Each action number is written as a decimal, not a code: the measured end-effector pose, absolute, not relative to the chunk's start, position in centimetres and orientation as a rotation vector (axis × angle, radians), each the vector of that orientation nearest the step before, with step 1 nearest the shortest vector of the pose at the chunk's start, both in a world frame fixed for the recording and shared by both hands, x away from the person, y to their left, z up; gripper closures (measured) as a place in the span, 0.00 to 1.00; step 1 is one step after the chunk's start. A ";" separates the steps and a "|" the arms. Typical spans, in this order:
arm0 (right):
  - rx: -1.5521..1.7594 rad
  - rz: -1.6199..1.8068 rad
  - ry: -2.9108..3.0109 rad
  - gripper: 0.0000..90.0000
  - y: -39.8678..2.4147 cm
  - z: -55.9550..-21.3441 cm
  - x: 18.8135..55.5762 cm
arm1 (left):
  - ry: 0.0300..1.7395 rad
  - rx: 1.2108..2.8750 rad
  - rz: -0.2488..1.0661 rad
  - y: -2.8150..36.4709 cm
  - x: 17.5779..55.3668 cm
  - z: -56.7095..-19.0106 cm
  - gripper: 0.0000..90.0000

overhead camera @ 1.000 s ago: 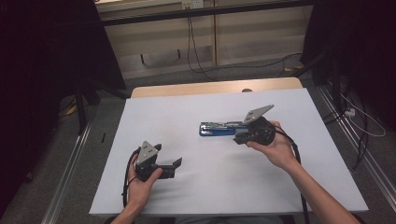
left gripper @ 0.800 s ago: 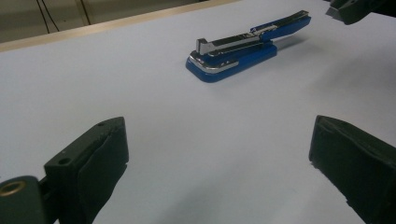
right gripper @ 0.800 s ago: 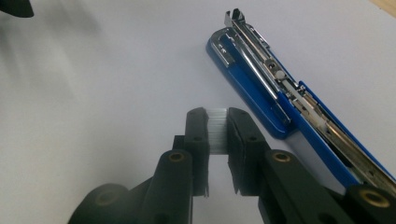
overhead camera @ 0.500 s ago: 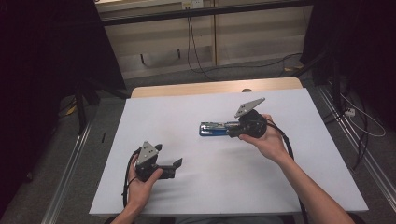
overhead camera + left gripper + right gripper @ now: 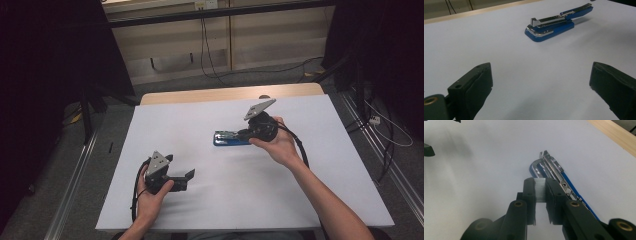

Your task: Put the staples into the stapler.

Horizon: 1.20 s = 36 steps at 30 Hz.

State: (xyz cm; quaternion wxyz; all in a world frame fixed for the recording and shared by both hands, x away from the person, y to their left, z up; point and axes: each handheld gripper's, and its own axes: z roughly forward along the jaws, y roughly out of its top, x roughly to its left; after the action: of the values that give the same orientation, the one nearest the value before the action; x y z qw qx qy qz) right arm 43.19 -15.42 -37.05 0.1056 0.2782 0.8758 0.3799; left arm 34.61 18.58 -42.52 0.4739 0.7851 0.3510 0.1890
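A blue and chrome stapler [image 5: 227,138] lies on the white table cover [image 5: 310,165], its top arm swung open; it also appears in the left gripper view [image 5: 554,26]. My right gripper [image 5: 540,187] is shut on a silver strip of staples [image 5: 540,191] and hovers just over the stapler's open magazine [image 5: 551,166]. In the high view the right gripper [image 5: 246,133] sits at the stapler's right end. My left gripper [image 5: 189,176] rests low at the front left, open with nothing between its jaws [image 5: 541,85], pointing toward the stapler.
A bare wooden strip [image 5: 225,95] of the table runs along the far edge. Cables [image 5: 210,60] lie on the floor beyond it. Metal rails [image 5: 75,190] flank the table on both sides.
My right hand has shifted left and slightly away, carrying the staple strip over the stapler. The left hand has stayed still.
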 end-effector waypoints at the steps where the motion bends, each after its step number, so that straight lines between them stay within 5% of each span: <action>1: 0.807 1.123 2.577 0.88 -15.2 -37.0 43.2 | 0.859 1.919 0.462 18.6 34.6 -42.5 0.05; 36: 0.794 1.108 2.597 0.88 -11.9 -37.0 47.5 | 0.856 1.910 0.464 18.7 34.7 -42.4 0.05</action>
State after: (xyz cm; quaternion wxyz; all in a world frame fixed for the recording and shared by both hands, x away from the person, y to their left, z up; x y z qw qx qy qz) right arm 47.49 -11.87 -36.99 0.1043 0.2692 0.8806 0.3758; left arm 34.66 18.74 -42.45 0.4785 0.7824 0.3505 0.1900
